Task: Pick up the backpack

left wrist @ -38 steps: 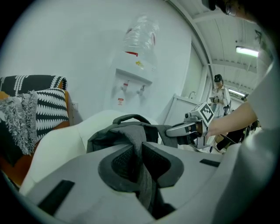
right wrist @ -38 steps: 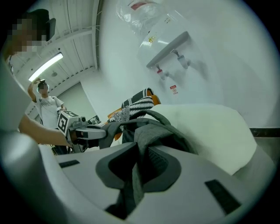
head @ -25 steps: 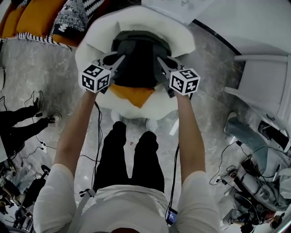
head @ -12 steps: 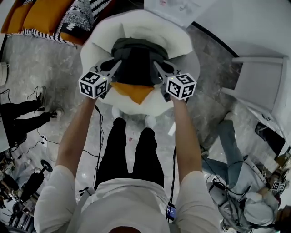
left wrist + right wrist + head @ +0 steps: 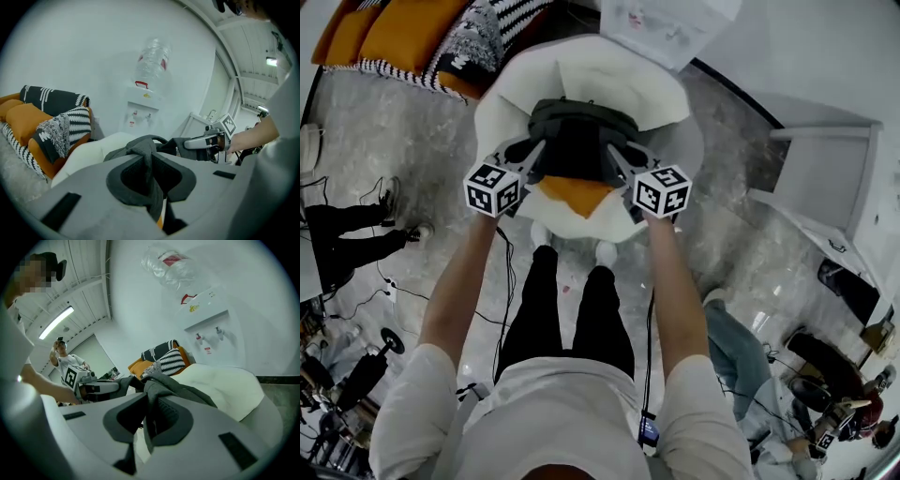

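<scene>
Backpack (image 5: 577,141) over white chair (image 5: 591,66), top end pointing away

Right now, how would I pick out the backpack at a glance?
Find the round white padded chair in the middle of the head view. The dark grey fabric backpack is over its seat, gripped by the left gripper and right gripper. It alone is dark against the white padding.

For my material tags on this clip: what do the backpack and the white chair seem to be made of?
The backpack looks like dark grey woven cloth, matte: it folds and creases softly. The white chair looks like padded upholstery, smooth and matte, with plump rounded lobes; fabric or leatherette, I cannot tell.
</scene>
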Demonstrator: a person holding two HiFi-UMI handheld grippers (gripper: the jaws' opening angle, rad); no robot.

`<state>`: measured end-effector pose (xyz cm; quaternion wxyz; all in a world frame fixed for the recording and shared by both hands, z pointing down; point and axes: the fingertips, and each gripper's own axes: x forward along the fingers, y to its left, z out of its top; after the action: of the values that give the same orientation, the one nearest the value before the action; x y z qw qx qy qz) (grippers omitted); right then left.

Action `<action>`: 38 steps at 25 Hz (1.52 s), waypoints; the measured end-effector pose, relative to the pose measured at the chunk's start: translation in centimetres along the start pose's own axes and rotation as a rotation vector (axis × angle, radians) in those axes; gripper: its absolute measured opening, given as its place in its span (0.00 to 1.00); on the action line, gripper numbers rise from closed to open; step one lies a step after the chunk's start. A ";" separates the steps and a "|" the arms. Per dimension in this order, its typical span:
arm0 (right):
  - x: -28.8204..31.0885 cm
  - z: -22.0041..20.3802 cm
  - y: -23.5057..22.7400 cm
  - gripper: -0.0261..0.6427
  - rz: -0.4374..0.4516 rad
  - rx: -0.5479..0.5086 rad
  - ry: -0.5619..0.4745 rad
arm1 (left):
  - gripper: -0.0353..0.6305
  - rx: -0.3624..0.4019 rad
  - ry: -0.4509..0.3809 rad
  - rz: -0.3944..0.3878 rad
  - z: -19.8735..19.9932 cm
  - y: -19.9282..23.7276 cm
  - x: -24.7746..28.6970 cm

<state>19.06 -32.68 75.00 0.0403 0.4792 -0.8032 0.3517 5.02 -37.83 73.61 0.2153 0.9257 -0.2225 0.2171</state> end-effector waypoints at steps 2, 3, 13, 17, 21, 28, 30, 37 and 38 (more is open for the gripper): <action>-0.4 -0.1 0.4 0.09 0.000 0.002 0.013 | 0.10 -0.003 0.006 0.003 0.1 -0.4 -0.5; -0.6 0.0 0.7 0.09 0.001 0.004 0.016 | 0.10 -0.006 0.006 0.004 0.2 -0.5 -0.8; -3.4 2.8 4.3 0.09 0.006 -0.014 0.004 | 0.10 -0.011 -0.026 -0.006 3.2 -2.7 -4.4; -5.0 4.9 6.6 0.09 0.012 -0.037 -0.013 | 0.10 -0.010 -0.063 -0.014 5.4 -4.1 -6.5; -6.9 7.3 9.2 0.09 0.015 -0.054 -0.046 | 0.10 0.007 -0.102 -0.030 8.0 -5.7 -8.9; -9.4 10.1 12.6 0.09 0.025 -0.086 -0.092 | 0.10 0.021 -0.150 -0.047 11.2 -7.9 -12.1; -10.0 10.7 13.2 0.09 0.027 -0.080 -0.109 | 0.10 0.029 -0.161 -0.050 11.8 -8.4 -12.7; -12.3 13.0 16.3 0.09 0.038 -0.072 -0.160 | 0.10 0.047 -0.201 -0.058 14.5 -10.2 -15.3; -12.7 13.3 16.8 0.09 0.040 -0.074 -0.164 | 0.10 0.051 -0.207 -0.058 15.0 -10.5 -15.7</action>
<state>16.09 -26.42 51.09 -0.0149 0.4884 -0.8256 0.2821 2.25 -31.81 50.48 0.1737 0.9545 -0.2109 0.1198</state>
